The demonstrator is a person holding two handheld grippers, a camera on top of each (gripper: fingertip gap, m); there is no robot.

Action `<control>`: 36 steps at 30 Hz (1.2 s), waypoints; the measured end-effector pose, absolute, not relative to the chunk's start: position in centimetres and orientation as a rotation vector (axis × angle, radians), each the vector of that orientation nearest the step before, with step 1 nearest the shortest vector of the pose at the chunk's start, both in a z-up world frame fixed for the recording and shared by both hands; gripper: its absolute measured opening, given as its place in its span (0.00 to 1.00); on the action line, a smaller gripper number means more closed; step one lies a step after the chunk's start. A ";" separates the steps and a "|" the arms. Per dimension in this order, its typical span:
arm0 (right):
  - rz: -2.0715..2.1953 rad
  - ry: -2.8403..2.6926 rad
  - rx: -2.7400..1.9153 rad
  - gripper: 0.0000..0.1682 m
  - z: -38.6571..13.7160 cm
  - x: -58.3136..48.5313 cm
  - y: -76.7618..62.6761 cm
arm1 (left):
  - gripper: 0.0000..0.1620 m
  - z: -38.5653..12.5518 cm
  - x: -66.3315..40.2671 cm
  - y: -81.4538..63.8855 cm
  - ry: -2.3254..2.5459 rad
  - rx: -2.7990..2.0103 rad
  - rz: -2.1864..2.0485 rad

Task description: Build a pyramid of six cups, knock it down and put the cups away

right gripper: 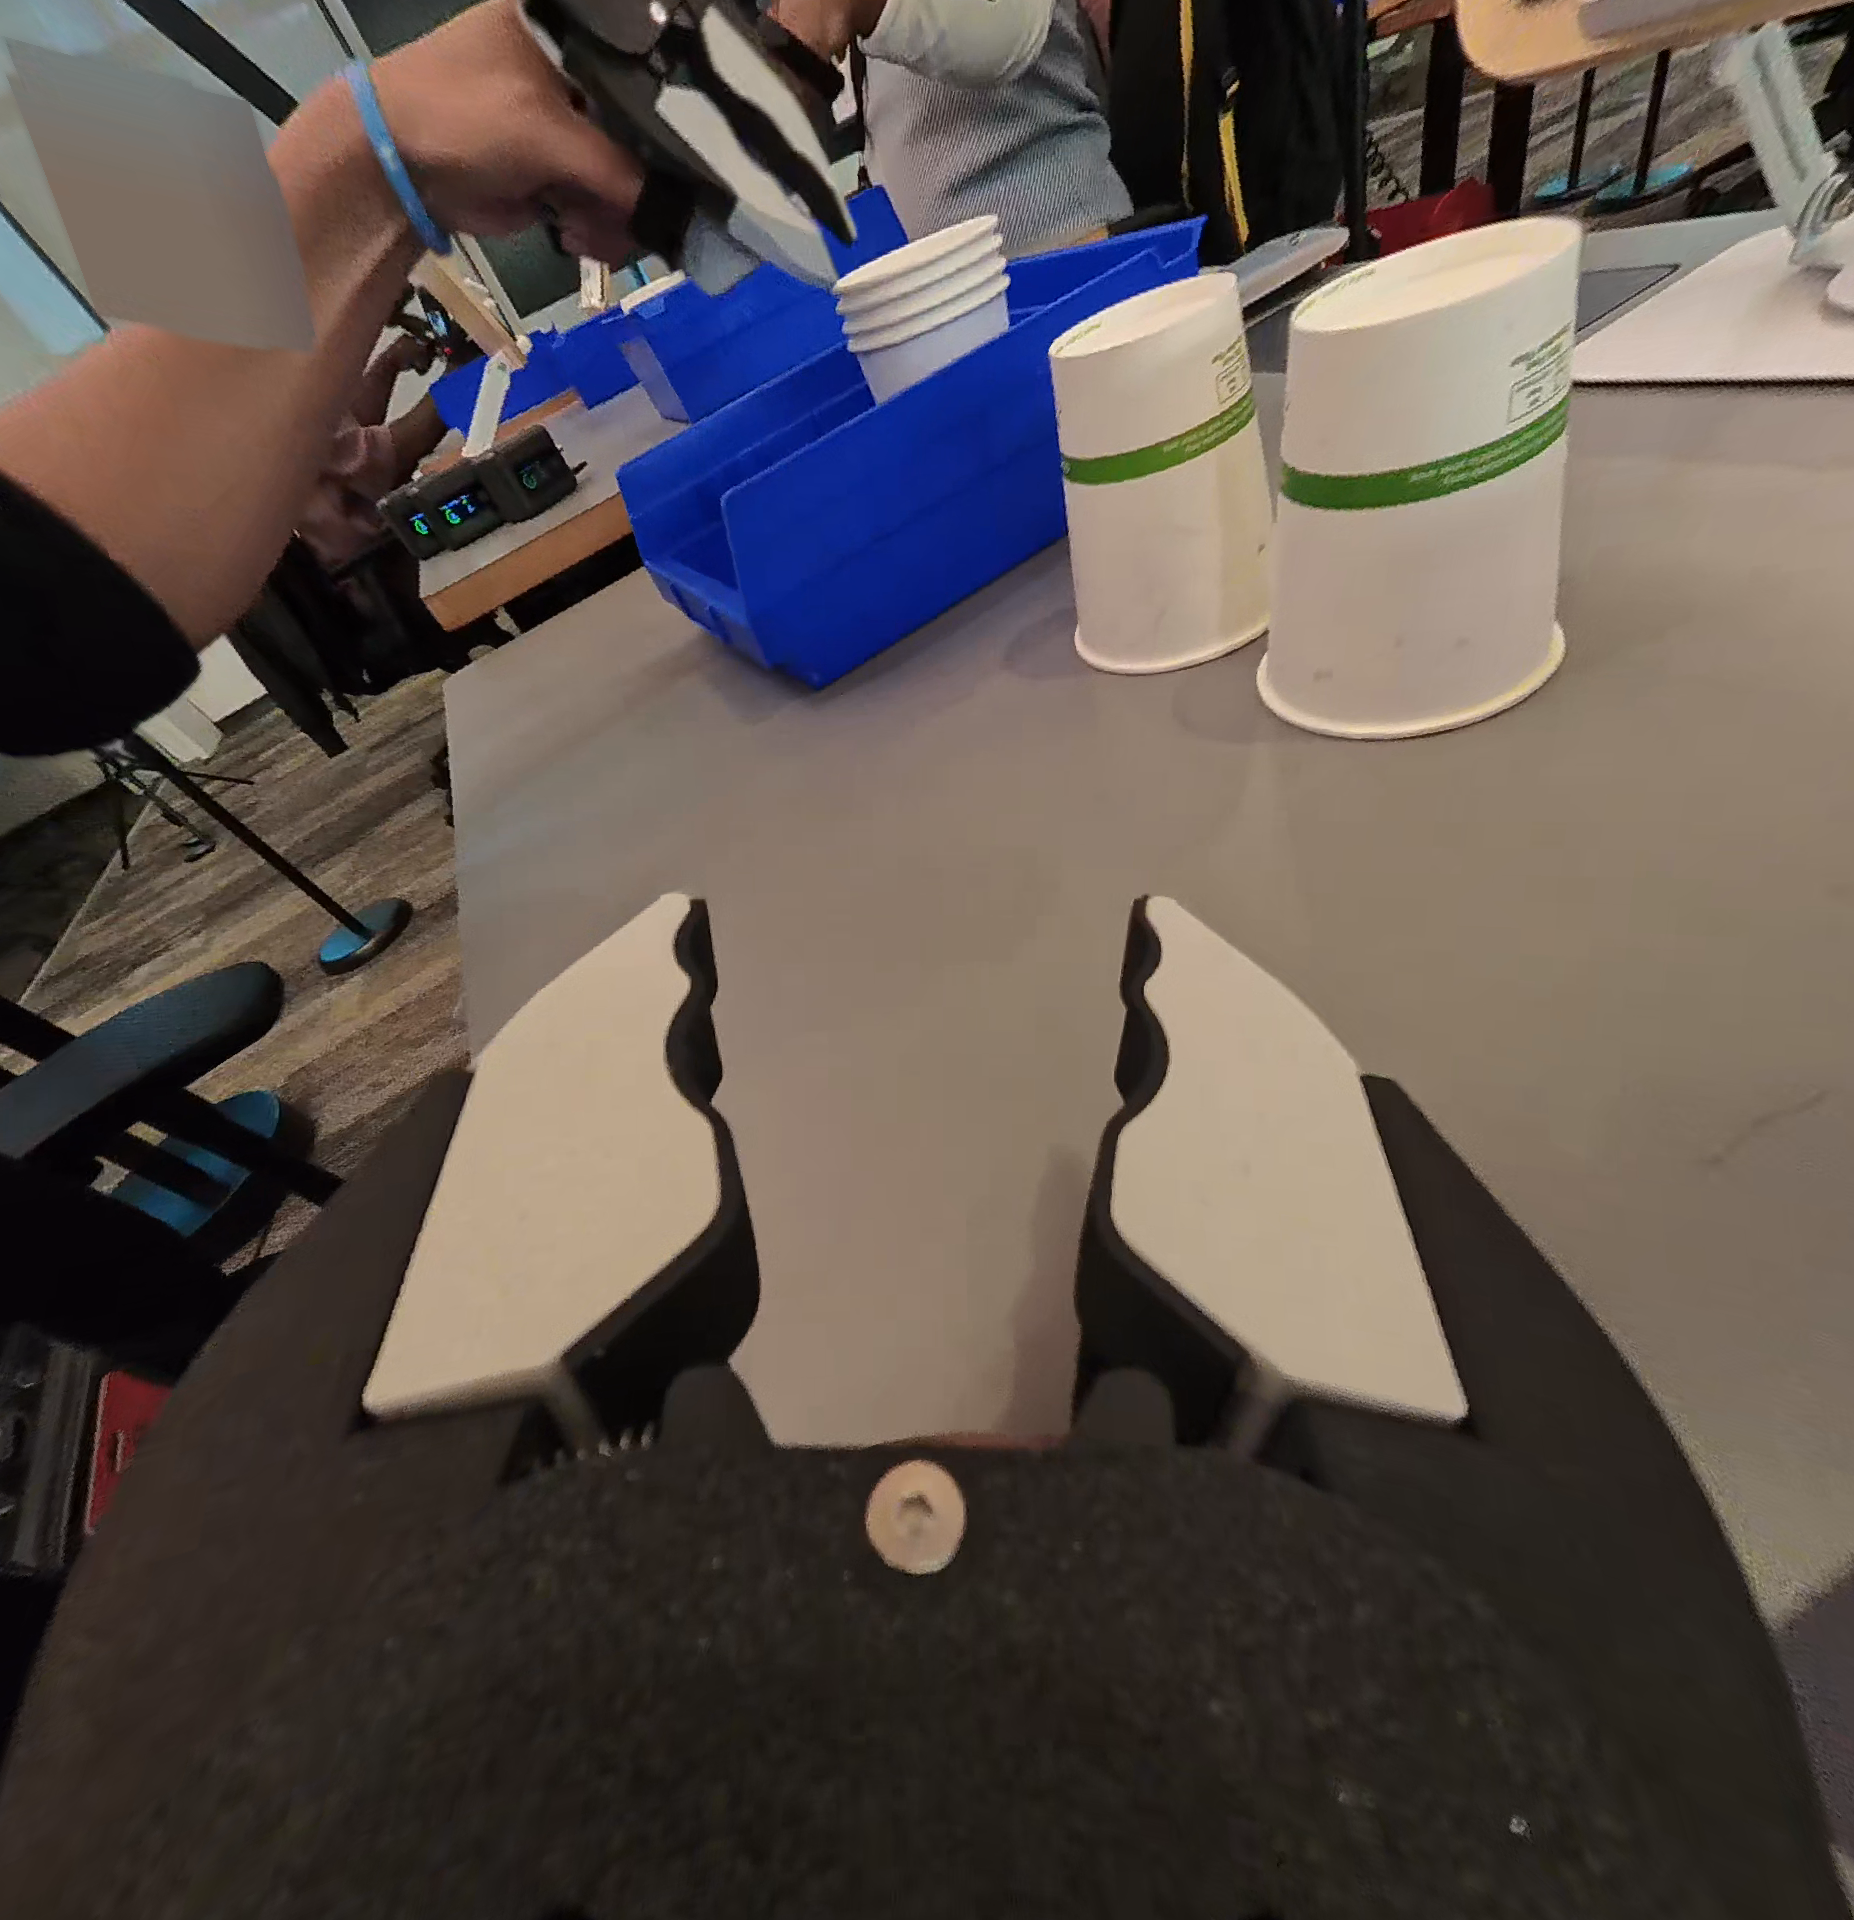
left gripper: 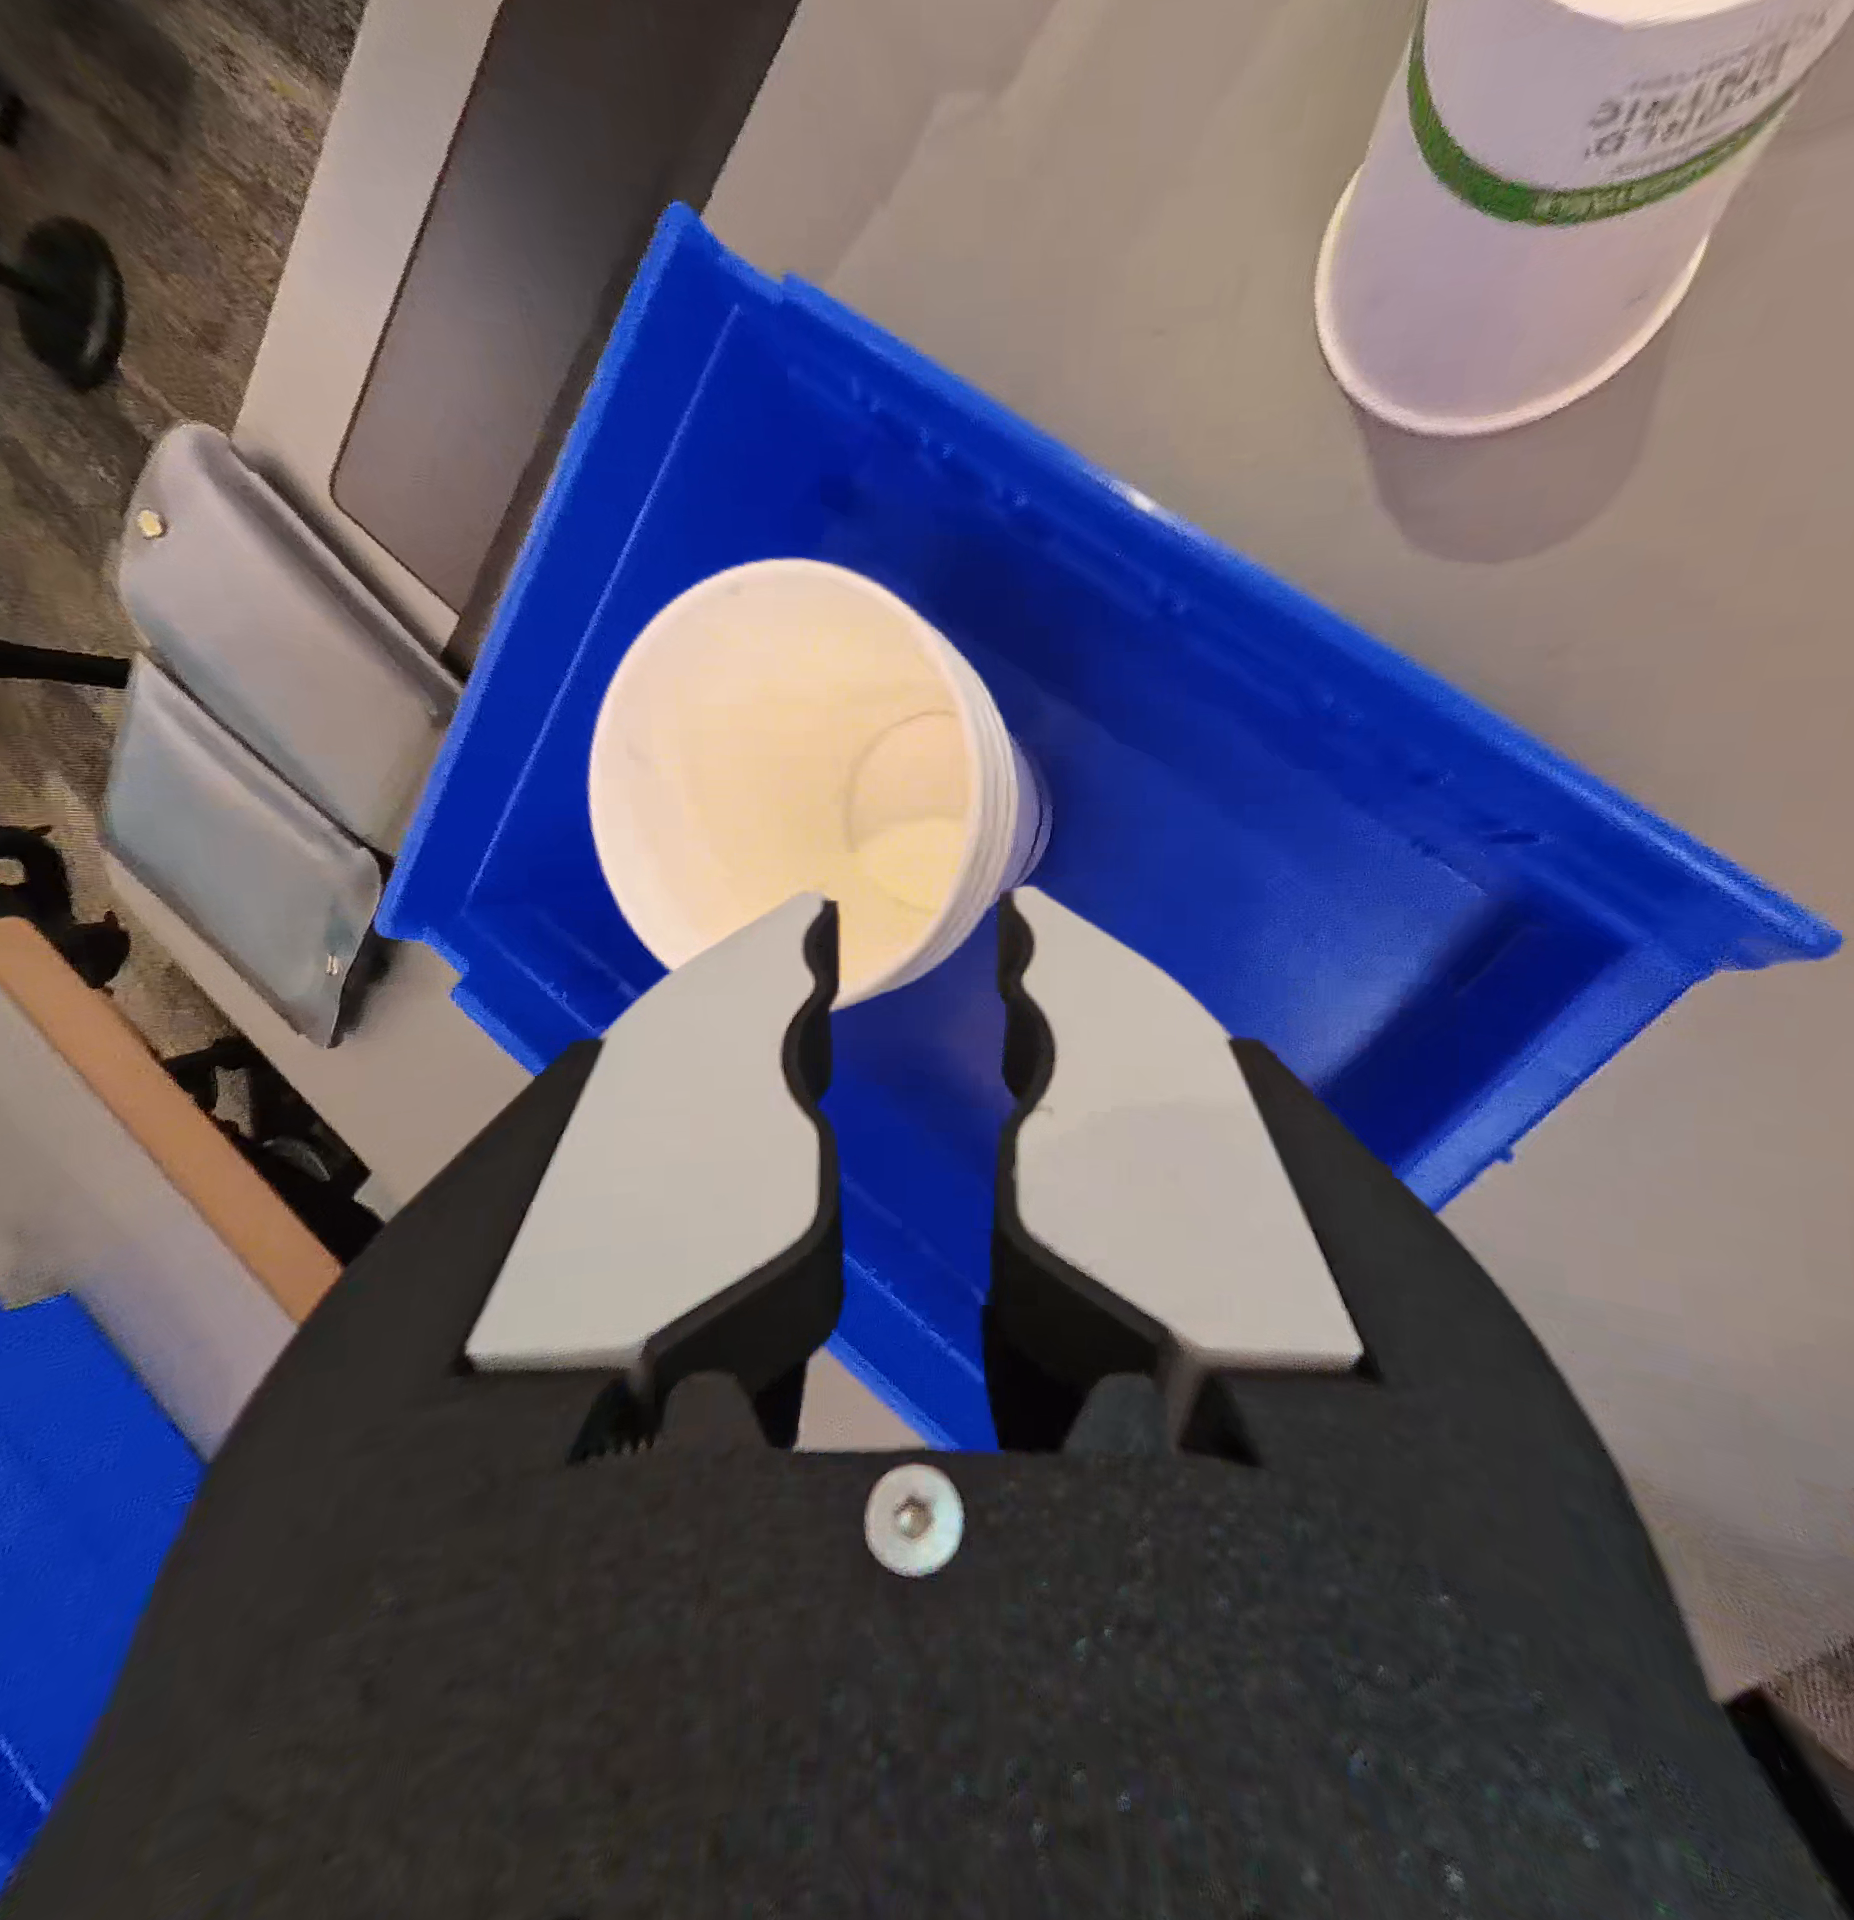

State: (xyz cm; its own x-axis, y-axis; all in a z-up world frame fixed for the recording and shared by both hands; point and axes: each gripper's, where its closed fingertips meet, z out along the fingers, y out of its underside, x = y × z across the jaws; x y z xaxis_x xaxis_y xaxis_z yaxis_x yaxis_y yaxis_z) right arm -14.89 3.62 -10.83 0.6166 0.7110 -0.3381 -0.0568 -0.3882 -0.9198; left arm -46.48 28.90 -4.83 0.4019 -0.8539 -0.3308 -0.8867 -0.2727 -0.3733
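A stack of several nested white cups [left gripper: 788,769] stands upright in a long blue bin [left gripper: 1266,748] on the grey table. My left gripper [left gripper: 915,909] hovers just above the stack's near rim with its jaws a little apart, holding nothing. In the right wrist view the same stack [right gripper: 923,312] rises out of the bin [right gripper: 881,509], with the left gripper [right gripper: 798,187] above it. Two white cups with green bands stand upside down on the table [right gripper: 1162,468] [right gripper: 1422,468]; one also shows in the left wrist view [left gripper: 1525,208]. My right gripper [right gripper: 918,914] is open and empty over the table.
The table's left edge [right gripper: 455,831] runs close to the bin. Beyond it stand a second table with more blue bins [right gripper: 549,364] and small black devices [right gripper: 466,499], a black chair [right gripper: 123,1049] and a stand base [right gripper: 367,935]. A flat white pad [right gripper: 1733,322] lies at the back right. People stand behind the table.
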 end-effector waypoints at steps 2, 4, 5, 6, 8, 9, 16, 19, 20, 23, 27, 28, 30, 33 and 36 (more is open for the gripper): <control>0.897 -0.549 -1.793 0.44 -10.8 -15.1 3.5 | 0.14 -5.2 -46.1 29.1 1.521 -2.170 0.043; 0.904 -0.559 -1.788 0.44 -10.6 -15.3 3.3 | 0.12 -5.7 -46.1 29.1 1.560 -2.183 0.030; 0.910 -0.560 -1.786 0.44 -10.5 -15.4 3.2 | 0.12 -5.9 -46.2 29.1 1.581 -2.188 0.035; 0.918 -0.564 -1.785 0.44 -10.5 -15.5 3.1 | 0.11 -6.1 -46.2 29.2 1.589 -2.189 0.035; 0.920 -0.569 -1.789 0.44 -10.5 -15.5 2.9 | 0.06 -6.2 -46.0 29.4 1.584 -2.192 0.000; 0.919 -0.570 -1.792 0.44 -10.6 -15.5 2.9 | 0.03 -6.2 -45.7 29.5 1.579 -2.187 -0.023; 0.925 -0.582 -1.813 0.43 -10.9 -15.4 2.4 | 0.02 -6.4 -45.0 29.3 1.600 -2.193 -0.099; 0.934 -0.567 -1.816 0.42 -11.0 -15.2 2.2 | 0.02 -6.2 -45.0 29.4 1.605 -2.196 -0.090; 0.941 -0.563 -1.817 0.42 -11.0 -15.2 2.0 | 0.02 -6.0 -45.0 29.4 1.607 -2.193 -0.090; 0.949 -0.558 -1.820 0.42 -11.1 -15.1 1.6 | 0.02 -5.5 -44.7 29.4 1.608 -2.188 -0.088; 0.947 -0.557 -1.824 0.42 -11.3 -15.0 1.0 | 0.02 -5.2 -44.4 28.7 1.624 -2.206 -0.119; 0.951 -0.556 -1.825 0.42 -11.3 -14.9 0.9 | 0.02 -5.2 -44.5 28.7 1.621 -2.211 -0.114; 0.960 -0.547 -1.827 0.42 -11.4 -14.7 0.6 | 0.02 -5.1 -44.6 28.5 1.619 -2.219 -0.125; 0.956 -0.549 -1.842 0.42 -11.8 -14.3 0.2 | 0.02 -4.4 -44.5 28.5 1.589 -2.207 -0.151; 0.941 -0.551 -1.846 0.42 -11.6 -13.9 0.1 | 0.02 -4.4 -44.1 28.3 1.578 -2.198 -0.184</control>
